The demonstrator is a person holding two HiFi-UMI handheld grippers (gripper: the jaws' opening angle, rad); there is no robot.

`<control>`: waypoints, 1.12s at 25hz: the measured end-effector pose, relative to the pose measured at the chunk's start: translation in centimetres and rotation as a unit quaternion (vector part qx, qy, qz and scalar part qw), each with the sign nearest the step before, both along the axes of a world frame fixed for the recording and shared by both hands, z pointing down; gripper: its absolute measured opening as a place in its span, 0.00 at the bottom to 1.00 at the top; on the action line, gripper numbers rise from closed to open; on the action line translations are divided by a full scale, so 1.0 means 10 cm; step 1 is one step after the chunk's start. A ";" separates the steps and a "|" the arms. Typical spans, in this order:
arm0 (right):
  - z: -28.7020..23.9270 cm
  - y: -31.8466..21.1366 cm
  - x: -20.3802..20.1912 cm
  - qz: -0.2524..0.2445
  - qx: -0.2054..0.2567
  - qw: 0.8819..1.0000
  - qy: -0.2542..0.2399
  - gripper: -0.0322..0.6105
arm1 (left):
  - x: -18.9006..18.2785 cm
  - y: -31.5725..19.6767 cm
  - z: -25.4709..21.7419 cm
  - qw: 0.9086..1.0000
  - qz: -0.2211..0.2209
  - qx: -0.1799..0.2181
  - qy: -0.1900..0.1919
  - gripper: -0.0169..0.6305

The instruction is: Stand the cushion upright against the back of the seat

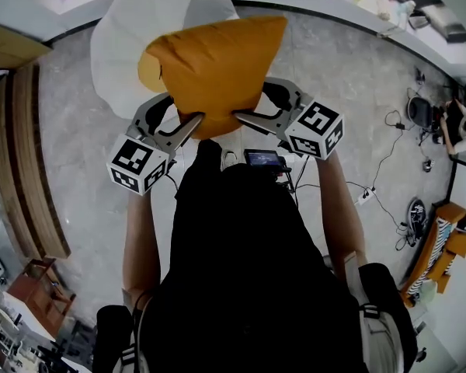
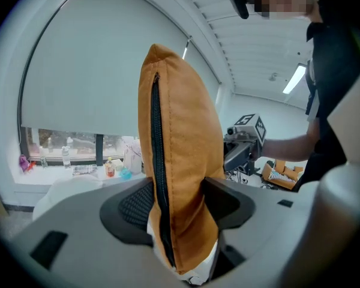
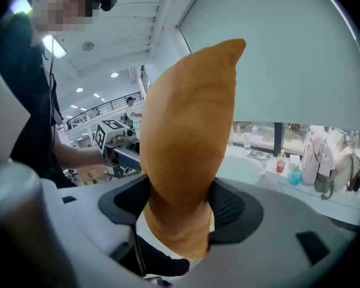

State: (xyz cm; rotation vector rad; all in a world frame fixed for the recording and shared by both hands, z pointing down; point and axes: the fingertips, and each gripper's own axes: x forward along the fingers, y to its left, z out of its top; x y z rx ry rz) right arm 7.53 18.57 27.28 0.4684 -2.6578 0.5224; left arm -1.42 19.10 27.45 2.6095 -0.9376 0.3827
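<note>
Grey stone floor (image 1: 85,130), wooden slats (image 1: 19,169), small bottles (image 2: 110,168) beneath pale roller blind (image 2: 84,71)

Bright even indoor light, ceiling strip lamps, soft shadows, strong fisheye bending, dark vignetted corners

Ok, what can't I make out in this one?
1. The seat: head view, the cushion covers most of it; where its back lies can't be told.
2. Gap between cushion and seat: no view shows it.
3. Cushion's clamped part: gripper views, partly hidden inside the left gripper and right gripper.
4. The small bottles: right gripper view, too small to identify.
</note>
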 end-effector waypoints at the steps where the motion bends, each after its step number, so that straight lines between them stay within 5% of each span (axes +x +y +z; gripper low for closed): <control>1: 0.00 -0.11 -0.04 0.001 0.002 1.000 0.006 0.54 | -0.04 -0.11 0.00 1.000 0.002 0.002 -0.002 0.45; 12: 0.09 -0.97 -0.49 0.008 -0.004 0.999 0.046 0.54 | -0.50 -0.97 0.11 0.999 -0.013 -0.022 -0.021 0.45; 28: 0.35 -2.09 -0.54 -0.092 -0.018 0.995 0.046 0.54 | -0.51 -1.93 0.32 0.993 -0.089 -0.058 -0.051 0.45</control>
